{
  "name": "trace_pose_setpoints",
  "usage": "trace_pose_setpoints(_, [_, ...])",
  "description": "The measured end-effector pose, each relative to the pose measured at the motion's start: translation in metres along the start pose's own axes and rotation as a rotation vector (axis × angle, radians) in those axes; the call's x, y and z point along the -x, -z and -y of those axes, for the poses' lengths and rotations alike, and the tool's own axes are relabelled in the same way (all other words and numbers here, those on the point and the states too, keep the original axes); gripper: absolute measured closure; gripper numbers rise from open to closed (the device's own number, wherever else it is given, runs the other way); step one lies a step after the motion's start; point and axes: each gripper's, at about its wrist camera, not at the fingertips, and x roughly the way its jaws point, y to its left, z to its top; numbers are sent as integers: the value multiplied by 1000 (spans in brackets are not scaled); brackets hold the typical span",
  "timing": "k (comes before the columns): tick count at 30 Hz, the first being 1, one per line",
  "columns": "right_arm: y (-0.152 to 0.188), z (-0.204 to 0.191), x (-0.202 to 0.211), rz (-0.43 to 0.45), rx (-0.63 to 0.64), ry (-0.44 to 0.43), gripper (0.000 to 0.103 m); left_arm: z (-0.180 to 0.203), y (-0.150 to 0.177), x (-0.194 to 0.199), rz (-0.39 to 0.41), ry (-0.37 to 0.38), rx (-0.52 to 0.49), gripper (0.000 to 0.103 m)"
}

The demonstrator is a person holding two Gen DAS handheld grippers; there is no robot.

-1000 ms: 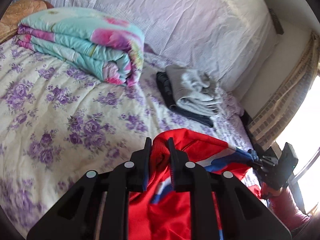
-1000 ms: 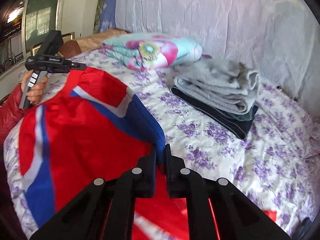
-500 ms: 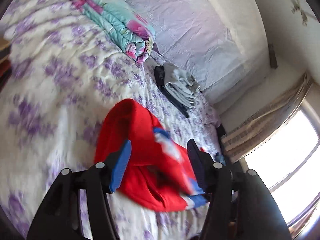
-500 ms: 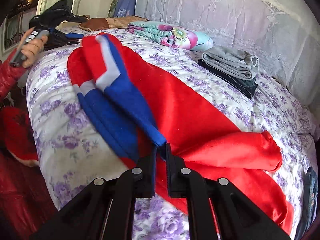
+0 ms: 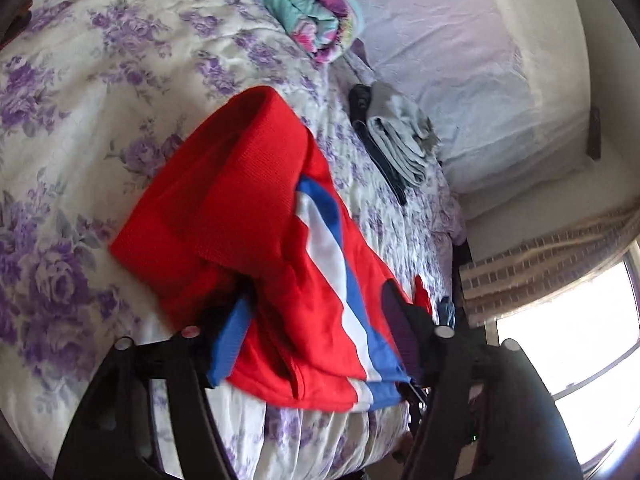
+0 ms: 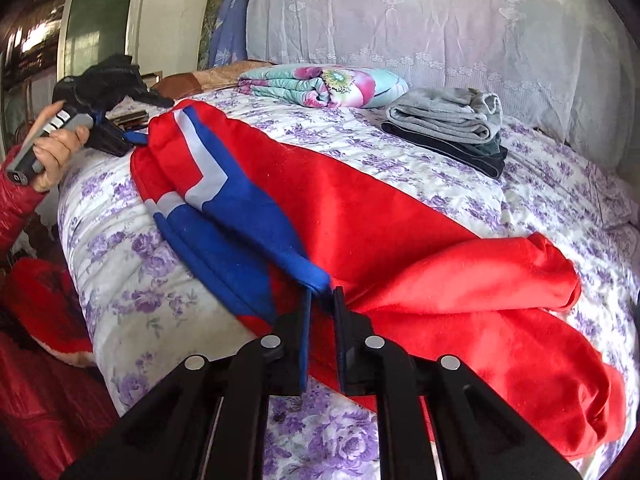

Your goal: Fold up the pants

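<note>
Red pants [image 6: 360,216] with blue and white side stripes lie stretched across the floral bed, legs bunched at the right. In the left wrist view the pants [image 5: 248,200] lie below my left gripper [image 5: 316,308], whose jaws stand wide open around the waist end with nothing pinched. My right gripper [image 6: 322,300] has its jaws slightly parted, with the blue hem edge [image 6: 308,272] just at the fingertips. The left gripper also shows in the right wrist view [image 6: 108,120], held in a hand at the far left.
A folded grey and dark clothes stack [image 6: 448,128] and a folded floral quilt [image 6: 324,84] lie near the headboard. The bed's front edge [image 6: 120,280] drops off at the left. A curtain and bright window [image 5: 580,320] stand beside the bed.
My left gripper opened, let go of the pants and swung over the waist end. The pants were laid out across the bed. My right gripper's jaws have parted a little.
</note>
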Motion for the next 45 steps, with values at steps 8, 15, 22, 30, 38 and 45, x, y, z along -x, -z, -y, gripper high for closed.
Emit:
trace_pose_setpoints(8, [-11, 0, -1, -6, 1, 43, 93, 6, 3, 19, 53, -70, -71, 92])
trace_pose_setpoints(15, [-13, -16, -6, -18, 91, 56, 61, 15, 3, 31, 61, -72, -138, 94])
trace_pose_setpoints(22, [-18, -23, -12, -37, 145, 84, 66, -6, -5, 11, 38, -42, -34, 93])
trace_pose_setpoints(30, [-28, -50, -25, -63, 392, 109, 69, 1, -11, 11, 28, -25, -50, 93])
trace_pose_setpoints(38, [-34, -58, 5, 7, 367, 121, 97, 14, -9, 36, 71, 4, -92, 99])
trace_pose_setpoints(45, [-4, -72, 0, -68, 362, 88, 96, -12, 16, 34, 25, -93, -114, 98])
